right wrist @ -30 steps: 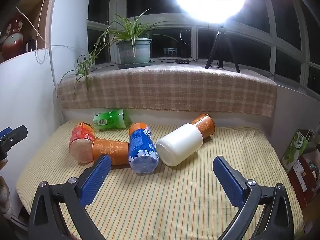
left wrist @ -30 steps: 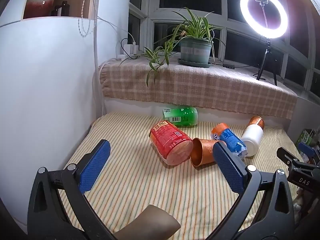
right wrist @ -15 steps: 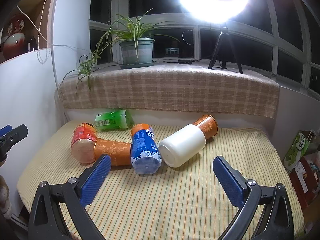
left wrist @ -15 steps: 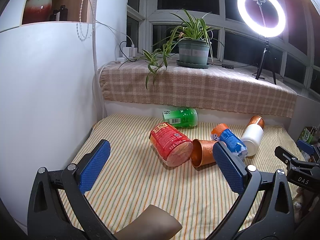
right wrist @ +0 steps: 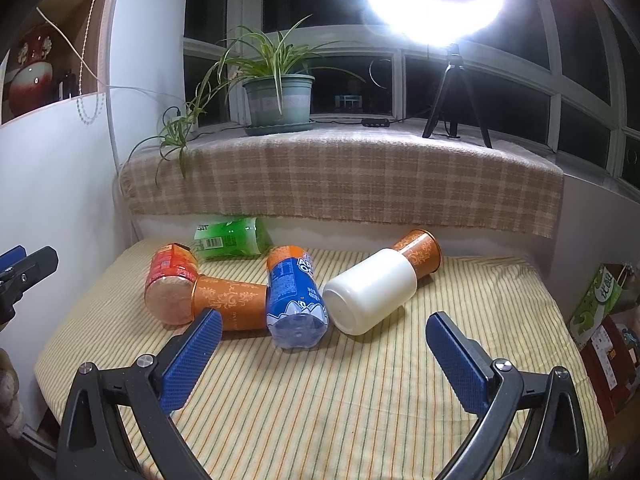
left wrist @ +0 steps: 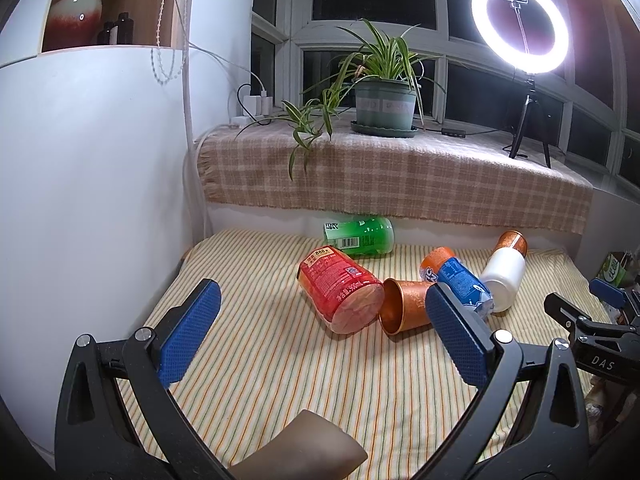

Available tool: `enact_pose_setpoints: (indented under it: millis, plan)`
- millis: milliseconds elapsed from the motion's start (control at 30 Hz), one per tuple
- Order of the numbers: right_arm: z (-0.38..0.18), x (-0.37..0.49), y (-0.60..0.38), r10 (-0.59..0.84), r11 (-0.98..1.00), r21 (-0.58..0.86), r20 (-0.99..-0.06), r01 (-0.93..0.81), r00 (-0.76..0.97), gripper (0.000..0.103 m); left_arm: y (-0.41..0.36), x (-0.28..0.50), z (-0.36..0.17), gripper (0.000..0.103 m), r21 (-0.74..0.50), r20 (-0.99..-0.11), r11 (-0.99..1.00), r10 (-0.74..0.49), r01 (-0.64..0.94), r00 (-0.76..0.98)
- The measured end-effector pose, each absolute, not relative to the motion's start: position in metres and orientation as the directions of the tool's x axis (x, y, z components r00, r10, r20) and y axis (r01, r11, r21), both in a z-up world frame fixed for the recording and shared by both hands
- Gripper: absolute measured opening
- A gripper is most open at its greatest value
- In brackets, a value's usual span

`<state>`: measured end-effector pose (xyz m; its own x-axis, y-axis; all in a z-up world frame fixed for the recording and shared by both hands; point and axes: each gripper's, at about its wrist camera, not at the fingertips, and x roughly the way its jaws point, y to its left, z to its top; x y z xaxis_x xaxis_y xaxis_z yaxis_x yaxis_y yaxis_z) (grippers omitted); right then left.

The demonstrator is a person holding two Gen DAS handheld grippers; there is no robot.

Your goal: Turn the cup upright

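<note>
Left tongs (left wrist: 320,340): spread wide, nothing between the blue pads, held above the near part of the striped counter (left wrist: 280,380); a rounded brown shape (left wrist: 308,446) that I cannot identify shows at the bottom edge of the left wrist view.
Red bottle (right wrist: 170,288): leftmost of the cluster, lying on its side, its base turned toward the cameras, touching the mouth end of the nearer copper cup.
Green bottle (right wrist: 230,238): on its side at the back, close against the wall below the checked cloth (right wrist: 340,184).
Copper cup (right wrist: 230,306): the task's thing — lying on its side between the red bottle and the blue bottle, open mouth facing left, as the left wrist view (left wrist: 404,306) shows; not upright.
Blue bottle (right wrist: 296,300): on its side, orange cap end pointing away, base toward the camera, pressed against the cup's closed end.
White container (right wrist: 370,292): on its side just right of the blue bottle, its far end set into a second copper cup (right wrist: 420,250), also lying down.
Right tongs (right wrist: 324,360): spread wide — empty, above the counter in front of the blue bottle and white container.
Windowsill: potted plant (right wrist: 278,98) at left, ring light (left wrist: 520,26) on a tripod at right.
</note>
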<state>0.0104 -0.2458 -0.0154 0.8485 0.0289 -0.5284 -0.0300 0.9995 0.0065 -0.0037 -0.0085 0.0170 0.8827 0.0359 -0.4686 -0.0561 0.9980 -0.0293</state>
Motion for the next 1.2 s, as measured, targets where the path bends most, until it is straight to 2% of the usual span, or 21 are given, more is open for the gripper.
enact_pose_setpoints:
  millis: [1200]
  plan:
    - [-0.0185,0.0128,-0.24,0.05,0.998,0.003,-0.53,-0.057,0.846,0.103,-0.0137,-0.0052,0.0137,0.103,-0.025,-0.468,0.998,0.037,-0.055,0.883]
